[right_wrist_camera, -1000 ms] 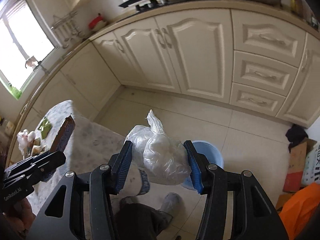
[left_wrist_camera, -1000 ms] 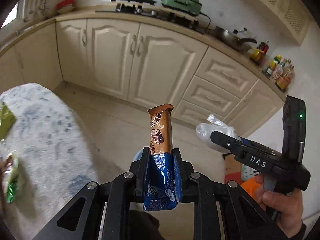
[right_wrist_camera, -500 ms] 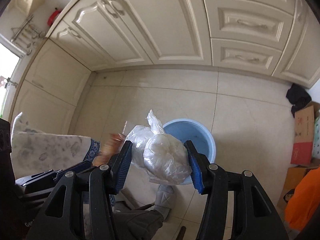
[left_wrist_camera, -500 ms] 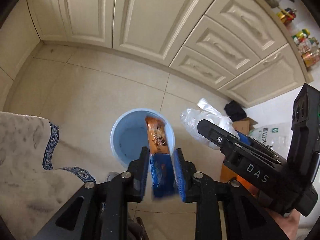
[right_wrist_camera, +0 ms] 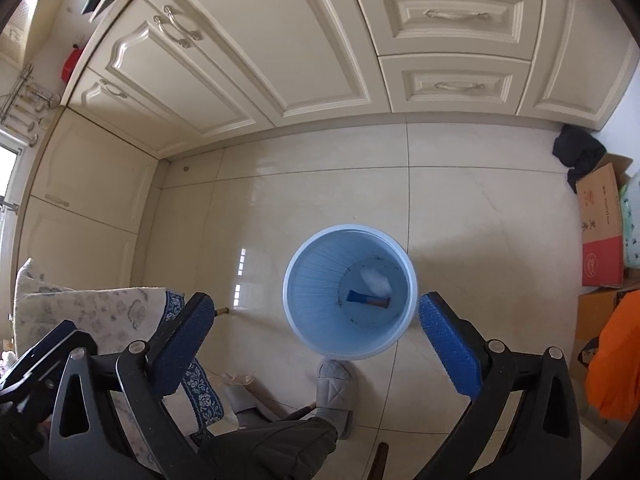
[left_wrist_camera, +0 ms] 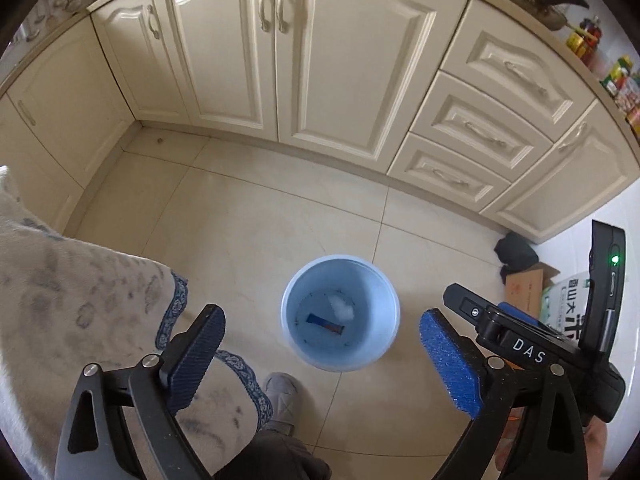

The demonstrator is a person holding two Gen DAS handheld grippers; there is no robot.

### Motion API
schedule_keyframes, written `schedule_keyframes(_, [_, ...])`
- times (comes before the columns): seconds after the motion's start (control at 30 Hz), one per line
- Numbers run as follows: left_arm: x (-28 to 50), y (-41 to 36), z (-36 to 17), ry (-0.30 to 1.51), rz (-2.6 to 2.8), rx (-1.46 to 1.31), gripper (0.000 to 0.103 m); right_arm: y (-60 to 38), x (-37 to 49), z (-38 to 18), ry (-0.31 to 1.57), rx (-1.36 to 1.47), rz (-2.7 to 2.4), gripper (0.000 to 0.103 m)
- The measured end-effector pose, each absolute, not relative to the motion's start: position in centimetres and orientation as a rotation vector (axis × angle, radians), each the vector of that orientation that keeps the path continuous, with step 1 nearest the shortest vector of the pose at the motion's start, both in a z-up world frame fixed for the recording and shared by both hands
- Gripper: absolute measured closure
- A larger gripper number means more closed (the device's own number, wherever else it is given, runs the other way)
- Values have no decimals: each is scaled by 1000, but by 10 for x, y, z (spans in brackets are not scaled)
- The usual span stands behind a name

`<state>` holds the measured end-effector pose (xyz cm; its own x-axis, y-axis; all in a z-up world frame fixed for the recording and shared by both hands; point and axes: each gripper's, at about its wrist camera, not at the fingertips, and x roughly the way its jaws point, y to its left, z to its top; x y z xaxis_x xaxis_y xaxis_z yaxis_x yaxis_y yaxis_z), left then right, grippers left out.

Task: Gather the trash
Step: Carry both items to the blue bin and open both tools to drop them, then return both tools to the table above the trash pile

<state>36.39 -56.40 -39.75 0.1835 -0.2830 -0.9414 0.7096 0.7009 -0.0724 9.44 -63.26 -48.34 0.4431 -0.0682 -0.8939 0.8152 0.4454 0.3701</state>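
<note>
Now both grippers, left gripper (left_wrist_camera: 320, 354) and right gripper (right_wrist_camera: 314, 330), hang wide-jawed and empty over the bin (right_wrist_camera: 304, 300); wrapper (right_wrist_camera: 368, 300) and bag (right_wrist_camera: 376, 279) lie inside, so next is probably the table (left_wrist_camera: 60, 292).

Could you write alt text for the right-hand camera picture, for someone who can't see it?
Seen from above, a light blue bin stands on a pale tiled floor, holding a snack wrapper and a crumpled clear plastic bag. The right gripper hangs open and empty above it. Cream kitchen cabinets run behind, and a grey slipper shows below.
</note>
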Motion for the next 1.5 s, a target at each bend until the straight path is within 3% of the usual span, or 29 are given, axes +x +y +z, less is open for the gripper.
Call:
schedule_keyframes(0.43, [272, -453, -274, 965, -770, 390, 6, -569, 84, -379, 831, 808, -657, 0])
schedule_keyframes(0.83, [221, -254, -166, 759, -628, 229, 5, -460, 106, -250, 649, 586, -549, 0])
schedule_keyframes(1.23, [156, -92, -100, 585, -403, 95, 1, -329, 150, -165, 549, 363, -356, 0])
schedule_keyframes(1.5, [113, -25, -84, 497, -215, 40, 1, -235, 172, -128, 483, 212, -212, 0])
